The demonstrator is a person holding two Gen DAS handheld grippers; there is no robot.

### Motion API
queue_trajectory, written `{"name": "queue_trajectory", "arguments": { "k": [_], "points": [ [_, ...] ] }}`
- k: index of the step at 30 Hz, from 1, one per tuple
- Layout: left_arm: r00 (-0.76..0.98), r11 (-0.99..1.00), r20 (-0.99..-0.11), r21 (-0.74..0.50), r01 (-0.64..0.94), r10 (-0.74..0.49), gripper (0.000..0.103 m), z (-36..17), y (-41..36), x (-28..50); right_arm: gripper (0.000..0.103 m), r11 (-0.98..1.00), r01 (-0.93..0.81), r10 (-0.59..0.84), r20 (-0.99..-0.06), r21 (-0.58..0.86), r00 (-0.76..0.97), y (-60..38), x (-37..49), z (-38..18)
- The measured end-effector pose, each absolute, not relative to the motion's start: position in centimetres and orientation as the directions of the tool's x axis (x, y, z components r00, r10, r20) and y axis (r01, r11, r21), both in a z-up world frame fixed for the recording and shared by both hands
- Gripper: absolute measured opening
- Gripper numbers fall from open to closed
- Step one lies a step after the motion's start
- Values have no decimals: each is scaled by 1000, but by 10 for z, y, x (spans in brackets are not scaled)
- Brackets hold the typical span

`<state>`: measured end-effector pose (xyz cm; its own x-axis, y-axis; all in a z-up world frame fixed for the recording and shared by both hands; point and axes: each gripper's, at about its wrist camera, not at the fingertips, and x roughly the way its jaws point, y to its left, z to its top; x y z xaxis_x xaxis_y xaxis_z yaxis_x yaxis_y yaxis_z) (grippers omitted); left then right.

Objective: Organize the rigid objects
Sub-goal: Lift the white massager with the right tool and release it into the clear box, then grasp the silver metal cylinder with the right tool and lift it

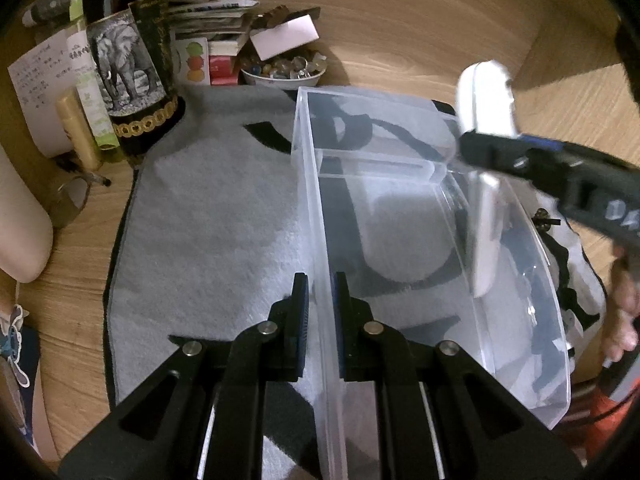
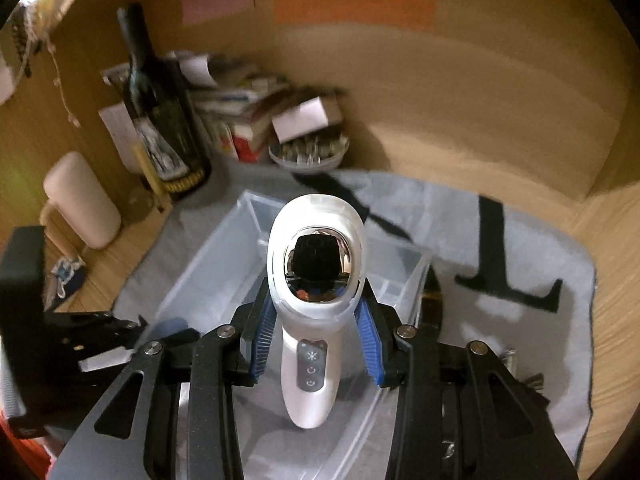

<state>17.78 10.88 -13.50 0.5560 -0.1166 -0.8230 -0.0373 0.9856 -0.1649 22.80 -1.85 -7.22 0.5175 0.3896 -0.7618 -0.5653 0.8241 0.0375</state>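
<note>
Device (image 2: pixel 314 300), white with a mirrored head, sits pinched at its neck in the right tool (image 2: pixel 316 344), held over the clear bin (image 2: pixel 224 264). Left tool (image 1: pixel 320 320), pressed together, clamps the bin's near wall. Placing step, I judge: next, lower the device inside, then spread the fingers.
</note>
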Motion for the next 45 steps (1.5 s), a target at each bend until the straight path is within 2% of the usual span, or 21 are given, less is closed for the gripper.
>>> {"name": "queue_trajectory", "arguments": {
  "k": [20, 22, 24, 26, 32, 36, 39, 45],
  "points": [
    [542, 988, -831, -153, -9, -124, 12, -138, 109, 181, 37, 753, -651, 266, -861, -95, 433, 12, 235, -121],
    [541, 989, -832, -147, -8, -119, 12, -138, 108, 180, 40, 751, -650, 260, -854, -115, 451, 12, 232, -121],
    [543, 991, -833, -135, -11, -108, 12, -138, 107, 180, 57, 754, -643, 265, -831, -138, 489, 11, 227, -117],
    [545, 992, -833, -127, -12, -100, 12, -138, 106, 179, 66, 755, -638, 282, -806, -149, 521, 10, 223, -110],
    [540, 992, -836, -122, -13, -96, 12, -138, 107, 180, 68, 759, -635, 310, -778, -144, 546, 3, 217, -93],
    [534, 993, -841, -118, -14, -92, 12, -137, 107, 181, 77, 770, -622, 334, -740, -142, 583, -8, 207, -75],
    [527, 993, -845, -116, -12, -92, 12, -137, 107, 181, 77, 788, -597, 336, -705, -153, 624, -19, 203, -60],
    [519, 993, -849, -119, -7, -98, 12, -138, 108, 183, 81, 844, -505, 290, -639, -179, 712, -59, 202, -35]
  ]
}}
